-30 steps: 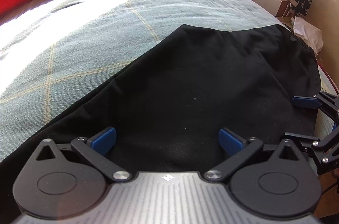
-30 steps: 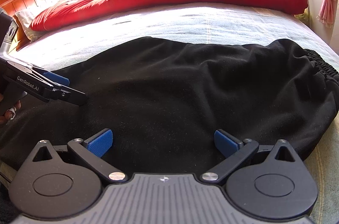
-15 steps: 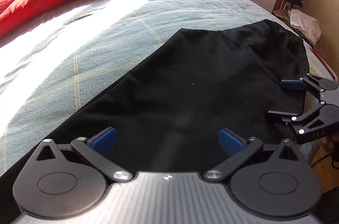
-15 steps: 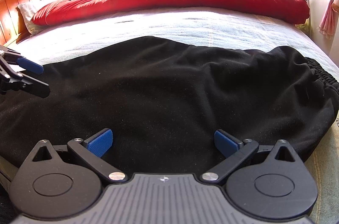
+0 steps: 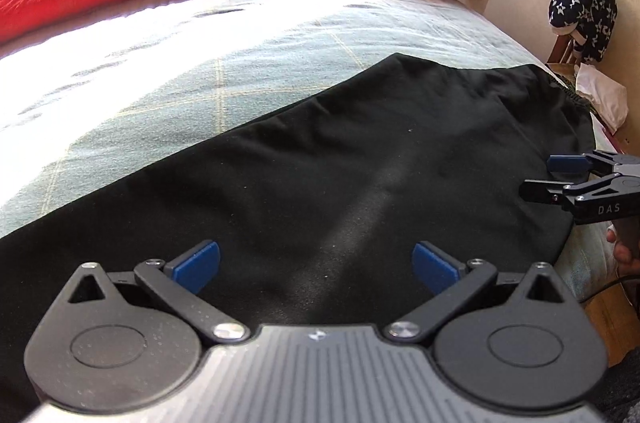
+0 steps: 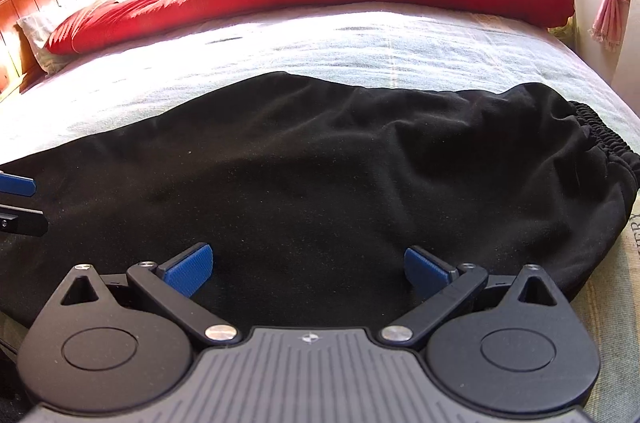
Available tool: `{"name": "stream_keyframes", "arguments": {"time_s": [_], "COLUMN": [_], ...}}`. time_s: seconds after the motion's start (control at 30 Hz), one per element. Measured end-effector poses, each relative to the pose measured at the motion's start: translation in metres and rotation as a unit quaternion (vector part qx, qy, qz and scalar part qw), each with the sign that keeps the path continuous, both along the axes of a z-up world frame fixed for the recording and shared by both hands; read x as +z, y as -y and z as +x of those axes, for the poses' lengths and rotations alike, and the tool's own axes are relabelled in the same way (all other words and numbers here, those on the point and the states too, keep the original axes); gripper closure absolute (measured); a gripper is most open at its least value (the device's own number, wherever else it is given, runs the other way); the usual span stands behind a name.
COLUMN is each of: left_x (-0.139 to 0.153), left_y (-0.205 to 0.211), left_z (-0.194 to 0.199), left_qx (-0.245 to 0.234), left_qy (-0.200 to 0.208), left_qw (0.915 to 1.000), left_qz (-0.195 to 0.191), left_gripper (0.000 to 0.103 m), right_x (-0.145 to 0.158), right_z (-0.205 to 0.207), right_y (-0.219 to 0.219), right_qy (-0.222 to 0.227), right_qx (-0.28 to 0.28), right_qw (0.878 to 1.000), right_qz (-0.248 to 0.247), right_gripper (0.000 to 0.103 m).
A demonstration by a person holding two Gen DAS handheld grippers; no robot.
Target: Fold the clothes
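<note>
The black trousers (image 6: 320, 191) are laid lengthwise along the near edge of the bed (image 5: 200, 71), seemingly folded leg over leg, elastic waistband (image 6: 596, 135) to the right. The left gripper (image 5: 316, 265) and right gripper (image 6: 308, 263) are spread wide, grasping nothing. Crosswise folds appear left to be done.

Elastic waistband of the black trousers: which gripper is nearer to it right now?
Right. The right gripper hovers open over the black trousers near the elastic waistband end. The left gripper, also open, is farther along the legs, away from it.
</note>
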State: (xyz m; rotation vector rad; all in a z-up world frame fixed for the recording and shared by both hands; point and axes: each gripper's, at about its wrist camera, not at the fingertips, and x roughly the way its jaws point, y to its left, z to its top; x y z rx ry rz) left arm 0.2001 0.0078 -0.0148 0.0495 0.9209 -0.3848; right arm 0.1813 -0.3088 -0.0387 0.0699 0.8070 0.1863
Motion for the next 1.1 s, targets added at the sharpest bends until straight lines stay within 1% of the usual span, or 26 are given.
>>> {"name": "stream_keyframes", "arguments": {"time_s": [0.17,0.3,0.47,0.53,0.67,0.7,0.77,0.9,1.03,1.1], "left_x": [-0.007,-0.014,-0.015,-0.009,-0.002,-0.003,-0.009,-0.026,-0.021,-0.014], "left_y": [-0.046,-0.091,-0.148,-0.165,-0.196,-0.202,-0.213,-0.234,-0.239,-0.238], "left_z": [-0.019,-0.036,-0.059,-0.062,-0.059,-0.057,-0.055,-0.065,-0.081,-0.077], "left_qx": [0.06,0.121,0.17,0.187,0.206,0.213,0.231,0.256,0.242,0.233], "left_qy": [-0.005,-0.006,0.005,0.021,0.061,0.064,0.06,0.026,0.027,0.043], "left_qw": [0.9982,0.9924,0.9833,0.9796,0.9715,0.9695,0.9659,0.9605,0.9627,0.9643], "left_qz": [-0.007,-0.018,-0.064,-0.071,-0.101,-0.104,-0.101,-0.106,-0.118,-0.118], "left_gripper": [0.001,0.001,0.001,0.001,0.0,0.0,0.0,0.001,0.001,0.0], "right_x": [0.006,0.01,0.013,0.016,0.025,0.027,0.029,0.025,0.021,0.022], "right_z": [0.005,0.009,0.009,0.011,0.013,0.013,0.015,0.015,0.017,0.02], "right_y": [-0.032,-0.064,-0.106,-0.124,-0.152,-0.16,-0.172,-0.197,-0.217,-0.226], "right_qy": [-0.004,-0.009,-0.016,-0.017,-0.008,-0.005,-0.006,-0.022,-0.031,-0.029], "right_qx": [0.028,0.053,0.087,0.102,0.12,0.122,0.128,0.139,0.15,0.155], "right_qw": [1.0,0.998,0.996,0.994,0.992,0.991,0.991,0.988,0.986,0.985], "right_qz": [-0.002,-0.012,-0.033,-0.042,-0.047,-0.048,-0.05,-0.059,-0.068,-0.067], "right_gripper": [0.0,0.0,0.0,0.0,0.0,0.0,0.0,0.0,0.0,0.0]}}
